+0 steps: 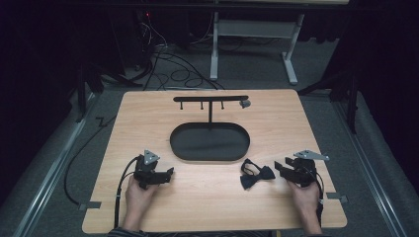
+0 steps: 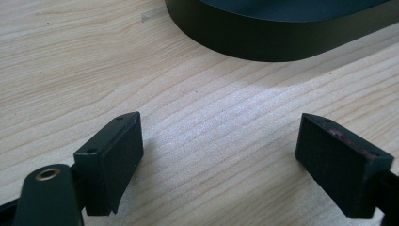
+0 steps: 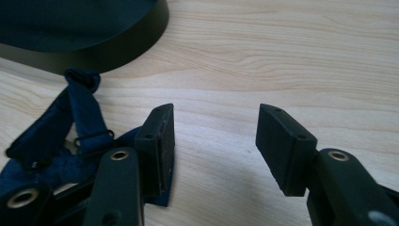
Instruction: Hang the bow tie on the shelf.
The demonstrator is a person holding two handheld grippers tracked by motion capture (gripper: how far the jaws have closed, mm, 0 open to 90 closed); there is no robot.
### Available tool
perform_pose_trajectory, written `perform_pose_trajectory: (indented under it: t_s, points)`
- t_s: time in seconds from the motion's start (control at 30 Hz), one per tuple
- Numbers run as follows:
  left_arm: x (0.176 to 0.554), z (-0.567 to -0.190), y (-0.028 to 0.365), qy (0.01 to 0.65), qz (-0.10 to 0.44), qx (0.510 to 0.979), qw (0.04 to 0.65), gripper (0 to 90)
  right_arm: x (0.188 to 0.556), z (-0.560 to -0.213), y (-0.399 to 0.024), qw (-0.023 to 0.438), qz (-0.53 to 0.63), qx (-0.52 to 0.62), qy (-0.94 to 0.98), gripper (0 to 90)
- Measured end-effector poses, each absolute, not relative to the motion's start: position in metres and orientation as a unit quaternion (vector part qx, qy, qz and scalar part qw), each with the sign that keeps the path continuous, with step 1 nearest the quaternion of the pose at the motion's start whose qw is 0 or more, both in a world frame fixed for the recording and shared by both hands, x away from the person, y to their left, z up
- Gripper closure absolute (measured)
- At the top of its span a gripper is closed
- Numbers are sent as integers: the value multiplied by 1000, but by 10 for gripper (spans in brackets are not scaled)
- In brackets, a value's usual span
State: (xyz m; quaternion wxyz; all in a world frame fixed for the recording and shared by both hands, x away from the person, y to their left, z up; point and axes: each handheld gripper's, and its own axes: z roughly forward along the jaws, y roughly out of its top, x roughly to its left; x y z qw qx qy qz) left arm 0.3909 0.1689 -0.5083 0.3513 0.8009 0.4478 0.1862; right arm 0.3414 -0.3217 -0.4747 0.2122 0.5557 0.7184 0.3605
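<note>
Right claw [image 1: 279,168] at 4 o'clock on counter [image 1: 148,113], jaws apart, empty, just beside navy bow tie [image 1: 257,175]. Left claw [image 1: 169,173] at 8 o'clock, wide open, empty.

high view: table [image 1: 148,207] is seen from above, far | tool views: set low, very near the wood | shared: black tray [image 1: 209,141] rim is seen in all

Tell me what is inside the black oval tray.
The black oval tray looks bare inside apart from the upright post of the hook rack rising from its back edge. The dark blue bow tie lies outside it, on the table.
</note>
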Motion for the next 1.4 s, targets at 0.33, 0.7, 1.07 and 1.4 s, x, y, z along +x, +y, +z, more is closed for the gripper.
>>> perform_pose_trajectory:
  t_s: [0.33, 0.7, 1.07, 1.4]
  points:
    - [391, -508, 169, 448, 186, 801, 351, 159, 339, -466, -304, 206, 378, 529, 732, 515]
    - [391, -508, 169, 448, 186, 801, 351, 159, 341, -462, -284, 193, 386, 507, 746, 528]
    - [391, -508, 169, 448, 186, 801, 351, 159, 348, -461, -268, 179, 392, 490, 758, 540]
    - [391, -508, 169, 448, 186, 801, 351, 159, 356, -465, -256, 167, 381, 478, 773, 617]
